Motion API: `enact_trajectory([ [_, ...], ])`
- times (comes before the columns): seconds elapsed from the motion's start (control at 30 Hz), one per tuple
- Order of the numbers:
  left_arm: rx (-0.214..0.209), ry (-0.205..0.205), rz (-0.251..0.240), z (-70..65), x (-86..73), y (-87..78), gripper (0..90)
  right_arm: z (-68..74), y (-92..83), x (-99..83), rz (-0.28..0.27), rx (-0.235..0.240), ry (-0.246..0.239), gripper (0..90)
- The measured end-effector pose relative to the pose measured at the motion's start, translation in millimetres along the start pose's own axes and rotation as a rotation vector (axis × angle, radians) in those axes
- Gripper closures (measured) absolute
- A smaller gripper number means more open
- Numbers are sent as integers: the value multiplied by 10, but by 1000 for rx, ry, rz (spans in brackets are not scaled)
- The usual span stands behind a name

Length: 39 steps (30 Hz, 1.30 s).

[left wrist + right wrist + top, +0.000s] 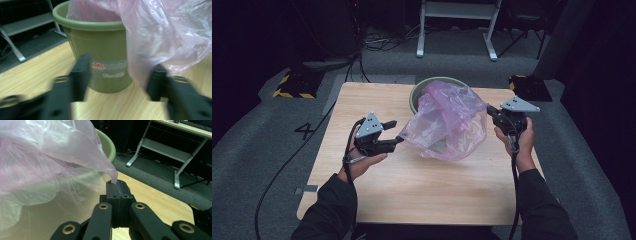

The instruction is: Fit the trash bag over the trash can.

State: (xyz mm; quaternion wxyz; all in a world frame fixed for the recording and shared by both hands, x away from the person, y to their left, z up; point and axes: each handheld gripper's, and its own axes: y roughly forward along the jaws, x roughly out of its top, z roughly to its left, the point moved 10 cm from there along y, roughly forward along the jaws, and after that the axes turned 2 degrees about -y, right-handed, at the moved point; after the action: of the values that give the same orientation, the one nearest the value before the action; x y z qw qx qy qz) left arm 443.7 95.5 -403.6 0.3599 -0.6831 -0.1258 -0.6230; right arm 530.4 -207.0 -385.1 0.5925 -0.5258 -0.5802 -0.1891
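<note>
My left jaws look smeary and blurred at the bottom of the left gripper view. The pink bag (160,32) runs off the top and right edges there and covers the right side of the green bucket (105,50). In the high view, the bag hides most of the bucket.

Plenty of bare wooden table (412,190) in front, between both hands, so that's the easy lane. The middle is blocked though: the pink plastic bag (447,120) billows over the green bucket (419,90) and spills toward the near edge. Narrow strips stay free either side of it.
</note>
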Motion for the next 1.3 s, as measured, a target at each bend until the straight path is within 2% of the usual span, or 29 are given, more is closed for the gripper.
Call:
enact_trajectory([
  [0.07,9,39,-28,-71,28,-66,267,5,-1,-2,2,1,-5,900],
  [0.1,-19,51,-43,-127,43,-100,237,6,-6,3,-1,0,-4,900],
  [0.13,-29,58,-49,-161,52,-125,217,8,-10,6,-2,0,-4,900],
  [0.33,-36,132,-73,-397,170,-173,187,42,-32,24,-5,6,-17,900],
  [0.47,-9,183,-57,-403,296,-95,188,60,-22,28,-1,12,-24,900],
  [0.57,-48,151,-48,-366,380,9,188,62,-14,39,1,14,-27,900],
  [0.67,-59,184,-29,-386,424,107,181,55,-5,46,4,14,-33,900],
  [0.73,-113,180,-48,-484,502,117,168,47,4,42,8,15,-30,900],
  [0.83,-166,184,-50,-626,567,134,154,30,9,35,13,8,-31,900],
  [0.97,-189,232,-5,-798,509,198,147,30,-2,43,14,8,-32,900],
  [1.07,-171,257,26,-892,447,240,152,39,-8,45,17,4,-39,900],
  [1.13,-156,280,11,-943,452,205,154,45,-11,42,19,6,-42,900],
  [1.23,-141,281,-31,-1006,477,126,155,52,-12,32,22,10,-40,900],
  [1.3,-125,294,-21,-1014,458,110,155,54,-9,20,30,10,-40,900],
])
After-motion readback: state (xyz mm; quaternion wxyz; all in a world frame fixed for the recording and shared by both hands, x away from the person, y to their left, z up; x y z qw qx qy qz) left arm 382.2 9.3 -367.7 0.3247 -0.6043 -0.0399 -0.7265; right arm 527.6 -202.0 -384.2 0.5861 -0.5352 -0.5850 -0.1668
